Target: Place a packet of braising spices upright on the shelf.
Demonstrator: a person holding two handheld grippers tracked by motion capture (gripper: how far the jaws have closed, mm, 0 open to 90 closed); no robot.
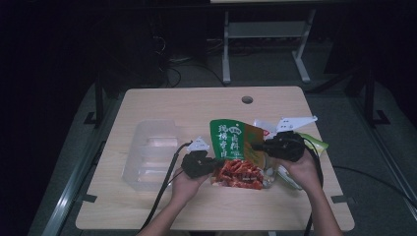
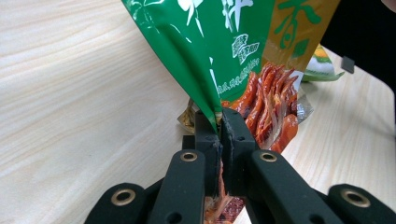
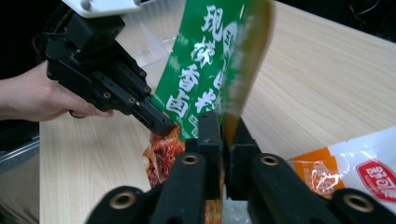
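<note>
A snack bag [image 1: 231,147], green on top with an orange panel and red food printed low down, stands up off the wooden table [image 1: 196,103] between my two grippers. My left gripper [image 1: 215,165] is shut on its lower left edge; in the left gripper view the jaws [image 2: 219,119] pinch the green foil [image 2: 224,37]. My right gripper [image 1: 255,146] is shut on the bag's right edge. In the right gripper view my right gripper [image 3: 223,122] clamps the bag [image 3: 205,60] where green meets orange, and the left gripper [image 3: 163,126] bites the far side.
A clear plastic tray [image 1: 147,152] lies on the table's left half. Other packets lie under and beside my right hand: a white and orange one [image 3: 355,168] and a green one [image 1: 314,142]. A cable hole [image 1: 247,100] sits near the far edge.
</note>
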